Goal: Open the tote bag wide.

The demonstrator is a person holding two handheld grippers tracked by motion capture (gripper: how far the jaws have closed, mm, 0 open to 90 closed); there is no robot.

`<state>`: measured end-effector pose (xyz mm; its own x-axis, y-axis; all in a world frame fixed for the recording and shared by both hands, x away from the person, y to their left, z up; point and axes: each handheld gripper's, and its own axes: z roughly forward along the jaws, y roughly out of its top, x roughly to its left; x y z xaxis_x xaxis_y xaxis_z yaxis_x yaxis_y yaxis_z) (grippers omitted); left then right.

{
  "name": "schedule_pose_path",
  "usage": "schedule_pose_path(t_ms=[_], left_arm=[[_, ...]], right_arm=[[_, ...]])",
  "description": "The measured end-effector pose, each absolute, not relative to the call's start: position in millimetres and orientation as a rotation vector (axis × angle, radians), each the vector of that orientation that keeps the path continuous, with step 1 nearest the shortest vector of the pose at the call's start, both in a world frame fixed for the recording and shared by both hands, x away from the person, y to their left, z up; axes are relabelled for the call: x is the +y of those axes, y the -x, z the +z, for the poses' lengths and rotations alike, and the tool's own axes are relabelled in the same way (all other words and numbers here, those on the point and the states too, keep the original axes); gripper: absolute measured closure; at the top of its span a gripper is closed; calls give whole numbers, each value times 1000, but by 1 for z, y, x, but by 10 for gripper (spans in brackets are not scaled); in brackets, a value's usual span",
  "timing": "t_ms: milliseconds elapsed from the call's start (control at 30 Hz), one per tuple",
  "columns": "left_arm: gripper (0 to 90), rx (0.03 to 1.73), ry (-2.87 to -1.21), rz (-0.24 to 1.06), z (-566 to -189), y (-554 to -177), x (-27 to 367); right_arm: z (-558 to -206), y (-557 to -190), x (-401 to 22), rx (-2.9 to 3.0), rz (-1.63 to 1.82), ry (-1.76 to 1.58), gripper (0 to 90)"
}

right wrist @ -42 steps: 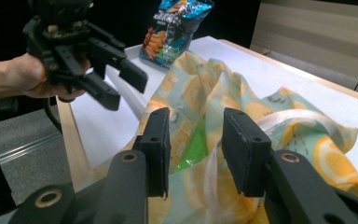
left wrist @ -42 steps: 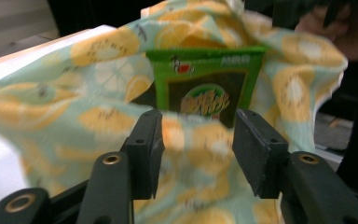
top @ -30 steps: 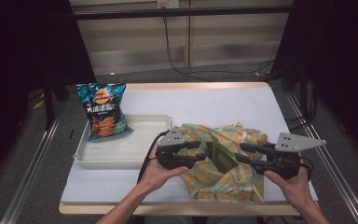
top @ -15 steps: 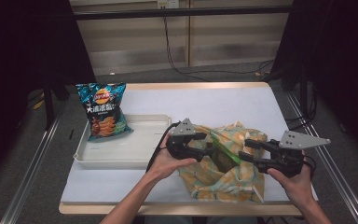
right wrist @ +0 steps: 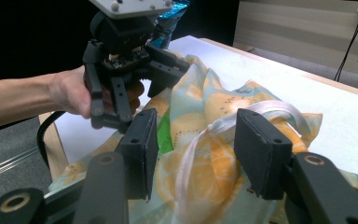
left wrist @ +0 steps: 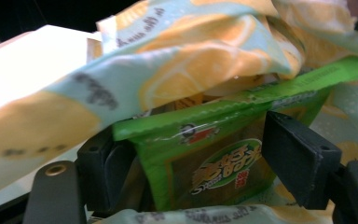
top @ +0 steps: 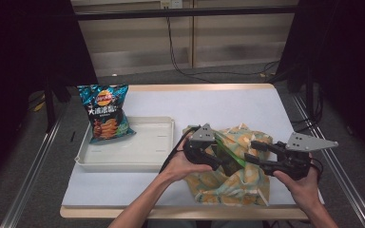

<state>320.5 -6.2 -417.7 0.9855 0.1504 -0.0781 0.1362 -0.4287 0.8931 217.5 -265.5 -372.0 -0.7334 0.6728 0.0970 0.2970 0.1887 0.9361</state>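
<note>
- Plainly, the work in hand was getting the green snack packet [left wrist: 200,163] into the lemon-print cloth bag [top: 233,183], which lay crumpled on the table [top: 228,104] just right of the white tray [top: 138,152].
- The left gripper [top: 214,159] was at the bag's mouth, its jaws standing apart on either side of the packet; in the left gripper view both pads were clear of the green foil, so nothing was clamped.
- The right gripper [right wrist: 193,144] had its jaws apart around the bag's pale handle [right wrist: 242,116] and a fold of cloth; I could not tell whether the pads pressed on it.
- Risk, as I judged it: with the packet let go while its top edge stood out of the bag's mouth, it could slide back out or snag on the cloth as the left gripper drew away.
- Risk: if the right gripper's hold on the handle was loose, the mouth could sag shut over the packet and leave it half in.
- The blue crisp bag [top: 104,114], leaning at the tray's far left corner, was well apart from the bag and out of harm's way.
- Against the earlier frames: the left gripper had moved rightward from the bag's left edge to its middle, and its jaws had just been opening with the packet between them; the right gripper had kept its place.
</note>
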Motion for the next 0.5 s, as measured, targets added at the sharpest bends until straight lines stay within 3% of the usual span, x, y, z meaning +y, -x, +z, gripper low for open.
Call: schedule_pose_path(t_ms=[500], left_arm=[[507, -12, -2062, -42, -410, -307, 2]], right_arm=[[-372, -220, -269, 2110, 1556, -939, 495]])
